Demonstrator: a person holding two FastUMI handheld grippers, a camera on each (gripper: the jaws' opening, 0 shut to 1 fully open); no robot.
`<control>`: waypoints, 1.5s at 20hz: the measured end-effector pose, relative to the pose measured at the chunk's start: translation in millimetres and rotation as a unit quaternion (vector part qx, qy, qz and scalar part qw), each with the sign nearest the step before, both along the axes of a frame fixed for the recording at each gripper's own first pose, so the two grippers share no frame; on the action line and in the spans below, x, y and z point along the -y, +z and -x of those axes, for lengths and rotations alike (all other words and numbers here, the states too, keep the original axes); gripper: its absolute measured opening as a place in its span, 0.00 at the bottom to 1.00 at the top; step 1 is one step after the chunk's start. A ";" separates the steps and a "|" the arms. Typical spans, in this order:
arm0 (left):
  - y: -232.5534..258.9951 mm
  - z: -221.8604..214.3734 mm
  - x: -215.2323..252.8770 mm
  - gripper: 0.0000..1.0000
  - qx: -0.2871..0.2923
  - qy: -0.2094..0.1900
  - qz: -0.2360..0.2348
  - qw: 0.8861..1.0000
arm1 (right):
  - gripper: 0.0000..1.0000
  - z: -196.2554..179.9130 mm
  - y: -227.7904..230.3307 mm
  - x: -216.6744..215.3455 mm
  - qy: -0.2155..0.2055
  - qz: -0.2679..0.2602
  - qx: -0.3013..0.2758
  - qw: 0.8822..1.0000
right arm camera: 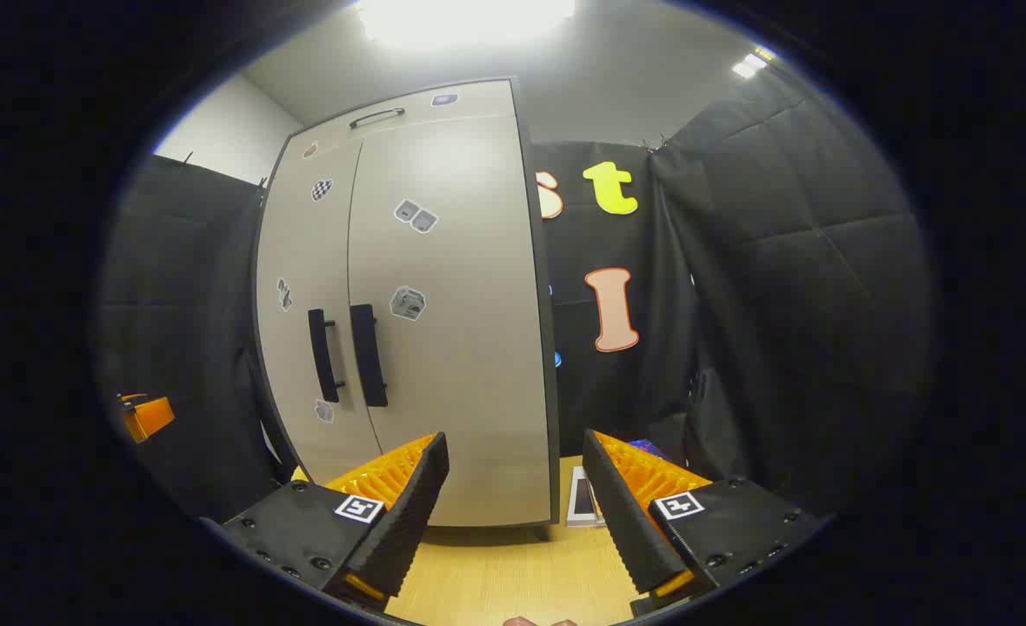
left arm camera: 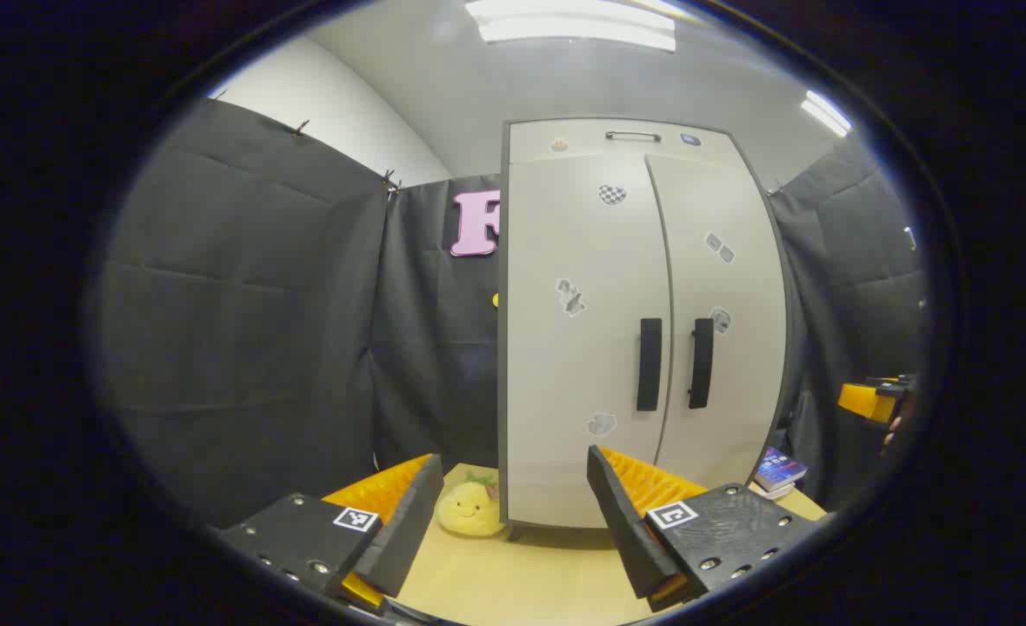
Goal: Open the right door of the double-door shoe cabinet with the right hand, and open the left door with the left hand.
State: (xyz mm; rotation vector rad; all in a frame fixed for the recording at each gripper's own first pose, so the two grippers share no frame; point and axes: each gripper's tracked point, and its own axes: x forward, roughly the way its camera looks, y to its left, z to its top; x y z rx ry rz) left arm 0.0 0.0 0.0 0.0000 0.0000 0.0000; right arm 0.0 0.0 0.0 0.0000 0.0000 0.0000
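A tall pale double-door shoe cabinet (left arm camera: 582, 348) stands on a wooden table, both doors shut. Two dark vertical handles sit side by side at the seam: the left door's handle (left arm camera: 649, 363) and the right door's handle (left arm camera: 701, 362). In the right gripper view the same cabinet (right arm camera: 443, 330) shows its left handle (right arm camera: 323, 355) and right handle (right arm camera: 369, 355). My left gripper (left arm camera: 515, 496) is open, short of the cabinet and below the handles. My right gripper (right arm camera: 515, 482) is open too, facing the cabinet's right edge, apart from it.
A yellow plush toy (left arm camera: 469, 509) lies on the table (left arm camera: 513, 574) by the cabinet's left foot. Books (left arm camera: 779, 469) lie at its right side, also as a small book (right arm camera: 581, 497). The other gripper (left arm camera: 869, 400) shows at the far right, and at far left (right arm camera: 143, 416).
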 end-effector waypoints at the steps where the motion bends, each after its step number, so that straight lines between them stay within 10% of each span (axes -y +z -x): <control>1: -2.8 3.4 4.9 0.96 -0.004 0.003 0.001 1.000 | 0.92 -3.1 -1.1 0.9 0.008 0.002 -0.002 1.000; 8: -11.9 21.6 28.5 0.96 -0.019 0.039 0.007 0.999 | 0.97 -18.4 -9.6 2.8 0.076 0.018 -0.020 0.997; 18: -16.4 0.8 14.2 0.96 -0.017 0.023 0.017 0.999 | 0.98 -27.8 -14.2 -7.9 0.052 0.008 -0.031 0.998; 30: -45.6 -22.7 -39.4 0.95 -0.030 -0.019 0.034 0.999 | 0.98 -93.7 57.6 -125.8 0.084 0.025 -0.007 0.996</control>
